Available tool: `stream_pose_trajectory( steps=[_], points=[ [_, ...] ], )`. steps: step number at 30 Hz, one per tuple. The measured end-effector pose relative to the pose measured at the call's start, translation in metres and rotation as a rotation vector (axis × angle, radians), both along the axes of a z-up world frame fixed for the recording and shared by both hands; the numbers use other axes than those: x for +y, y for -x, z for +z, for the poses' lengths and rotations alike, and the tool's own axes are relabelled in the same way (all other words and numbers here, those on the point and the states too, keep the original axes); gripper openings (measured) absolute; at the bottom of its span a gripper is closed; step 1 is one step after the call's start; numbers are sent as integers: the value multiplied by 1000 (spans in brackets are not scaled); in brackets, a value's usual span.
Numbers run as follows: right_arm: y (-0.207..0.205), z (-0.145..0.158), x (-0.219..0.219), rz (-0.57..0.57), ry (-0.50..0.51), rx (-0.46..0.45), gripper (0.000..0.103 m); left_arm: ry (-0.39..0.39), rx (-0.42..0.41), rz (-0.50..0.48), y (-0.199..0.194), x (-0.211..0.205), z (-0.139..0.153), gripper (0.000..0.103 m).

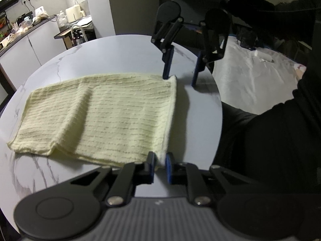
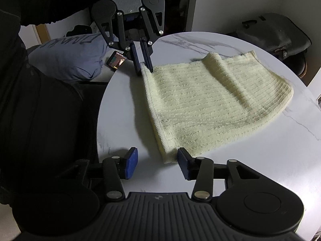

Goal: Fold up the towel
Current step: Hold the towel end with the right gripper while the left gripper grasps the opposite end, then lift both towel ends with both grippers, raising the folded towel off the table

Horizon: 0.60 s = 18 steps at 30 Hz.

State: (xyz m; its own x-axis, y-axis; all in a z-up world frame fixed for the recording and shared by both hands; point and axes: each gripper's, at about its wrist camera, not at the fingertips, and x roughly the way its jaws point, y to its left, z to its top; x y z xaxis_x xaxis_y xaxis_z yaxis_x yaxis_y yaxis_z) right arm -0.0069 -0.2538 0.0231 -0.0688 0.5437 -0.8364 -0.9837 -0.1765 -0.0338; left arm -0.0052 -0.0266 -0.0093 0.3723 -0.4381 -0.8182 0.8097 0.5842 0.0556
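left wrist view: the pale yellow ribbed cotton towel (image 1: 96, 116) lies folded on the round white marble-veined counter (image 1: 124, 52), one near corner pinched between the blue pads of the left tool (image 1: 159, 161), which is clamped on it. right wrist view: the right tool (image 2: 157, 161) stands with its blue pads wide apart, one on each side of the towel's other near corner, gripping nothing. a ridge of cloth rises toward the towel's far edge. a blue pillow (image 2: 70, 58) and a small lit phone (image 2: 116, 60) sit beyond the counter's edge.
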Motion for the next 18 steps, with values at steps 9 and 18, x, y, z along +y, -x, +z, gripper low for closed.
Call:
stream_pose_trajectory(
  steps=[9, 18],
  points=[
    [-4, -1, 5, -3, 7, 7, 39, 32, 17, 7, -5, 1, -2, 12],
    [-3, 4, 9, 7, 47, -70, 11, 23, 5, 3, -3, 1, -3, 12]
  ],
)
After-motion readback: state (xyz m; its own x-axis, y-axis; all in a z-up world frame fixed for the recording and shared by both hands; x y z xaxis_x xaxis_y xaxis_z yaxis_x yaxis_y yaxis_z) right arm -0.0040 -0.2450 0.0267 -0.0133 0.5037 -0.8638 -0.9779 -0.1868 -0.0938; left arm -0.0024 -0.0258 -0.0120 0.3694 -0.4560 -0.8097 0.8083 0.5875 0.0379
